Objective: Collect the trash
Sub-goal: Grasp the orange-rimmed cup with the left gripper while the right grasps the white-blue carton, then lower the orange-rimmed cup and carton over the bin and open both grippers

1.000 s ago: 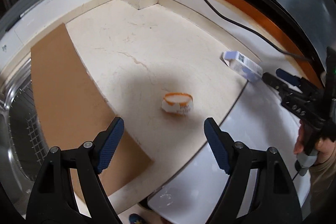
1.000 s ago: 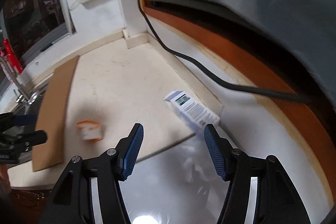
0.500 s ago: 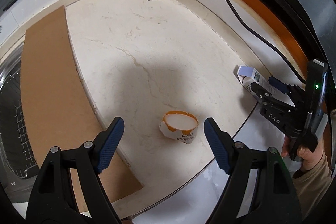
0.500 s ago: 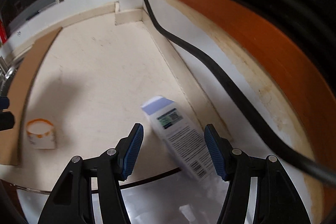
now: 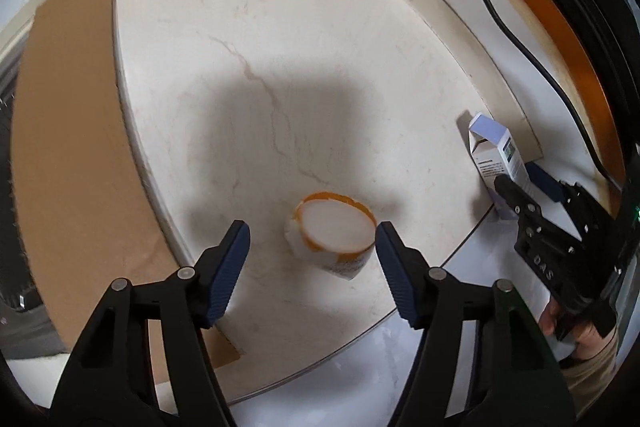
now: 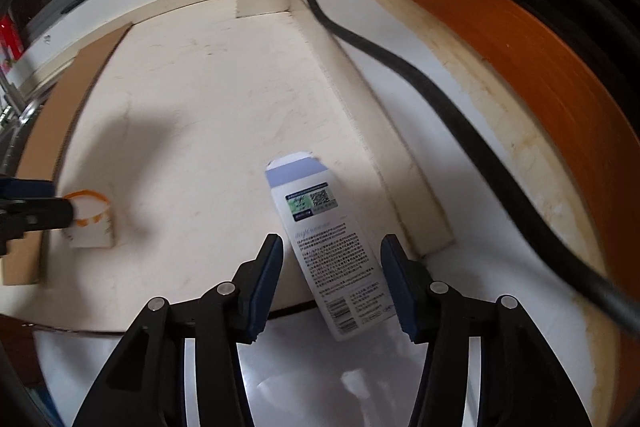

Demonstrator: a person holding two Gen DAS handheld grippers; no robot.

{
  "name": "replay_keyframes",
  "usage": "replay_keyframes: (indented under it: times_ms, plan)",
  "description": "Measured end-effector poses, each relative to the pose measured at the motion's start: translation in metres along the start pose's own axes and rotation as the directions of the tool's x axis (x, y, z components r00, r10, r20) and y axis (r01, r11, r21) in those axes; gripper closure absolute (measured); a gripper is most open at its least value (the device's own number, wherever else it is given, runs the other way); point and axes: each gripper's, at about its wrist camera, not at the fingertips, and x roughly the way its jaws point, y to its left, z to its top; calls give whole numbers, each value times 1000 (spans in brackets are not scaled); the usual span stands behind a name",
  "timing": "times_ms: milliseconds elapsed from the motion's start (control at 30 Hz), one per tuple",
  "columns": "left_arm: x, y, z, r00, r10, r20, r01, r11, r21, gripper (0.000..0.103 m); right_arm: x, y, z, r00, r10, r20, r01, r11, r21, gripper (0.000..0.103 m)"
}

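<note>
A crumpled paper cup (image 5: pixel 336 239) with an orange rim stands on the pale marble counter (image 5: pixel 280 47). It sits between the closing jaws of my left gripper (image 5: pixel 312 239): the right pad is close to the rim and the left pad is well clear. A white carton (image 6: pixel 320 239) with a lavender top lies across the counter's front edge. My right gripper (image 6: pixel 332 259) straddles it with its jaws closing and a thin gap at each pad. The left wrist view shows that carton (image 5: pixel 494 151) and the right gripper (image 5: pixel 518 177) at the far right.
A brown cardboard sheet (image 5: pixel 68 147) lies along the counter's left side. A black cable (image 6: pixel 440 99) runs along the back wall under an orange-brown wooden strip (image 6: pixel 540 75). A glossy white surface (image 6: pixel 320 379) adjoins the counter in front. A person's hand (image 5: pixel 576 335) holds the right gripper.
Both grippers have come down onto their objects: the cup now sits between the left fingers and the carton between the right ones. Both pairs of jaws have narrowed.
</note>
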Motion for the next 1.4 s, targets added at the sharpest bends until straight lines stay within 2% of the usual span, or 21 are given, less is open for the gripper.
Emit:
replay_keyframes:
  times_ms: [133, 300, 433, 500, 700, 967, 1200, 1400]
  plan:
    - [7, 0, 0, 999, -46, -20, 45, 998, -40, 43, 11, -10, 6, 1000, 6, -1, -6, 1000, 20, 53]
    - [14, 1, 0, 993, -109, -39, 105, 991, -88, 53, 21, 0, 12, 999, 27, -16, -27, 998, 54, 53]
    - [15, 2, -2, 992, -125, -26, 122, 987, -101, 59, 31, 9, 10, 999, 35, -40, -33, 999, 36, 53]
    - [13, 0, -2, 993, -116, -8, 115, 990, -86, 60, 35, 14, 11, 998, 47, -40, -46, 999, 29, 68]
    - [5, -7, -8, 995, -88, 47, 90, 995, -38, 66, 30, 35, -4, 998, 57, -18, -56, 997, 49, 68]
    - [-7, -4, -29, 995, -81, 52, 81, 997, 3, 67, -1, 60, -45, 991, 124, 42, -129, 980, 150, 69]
    - [-44, -7, -71, 993, -87, 78, 78, 990, 119, 67, -27, 93, -69, 978, 187, 93, -205, 947, 249, 69]
    - [-85, -2, -120, 989, -100, 110, 71, 967, 243, 67, -87, 129, -119, 964, 223, 146, -258, 915, 311, 69]
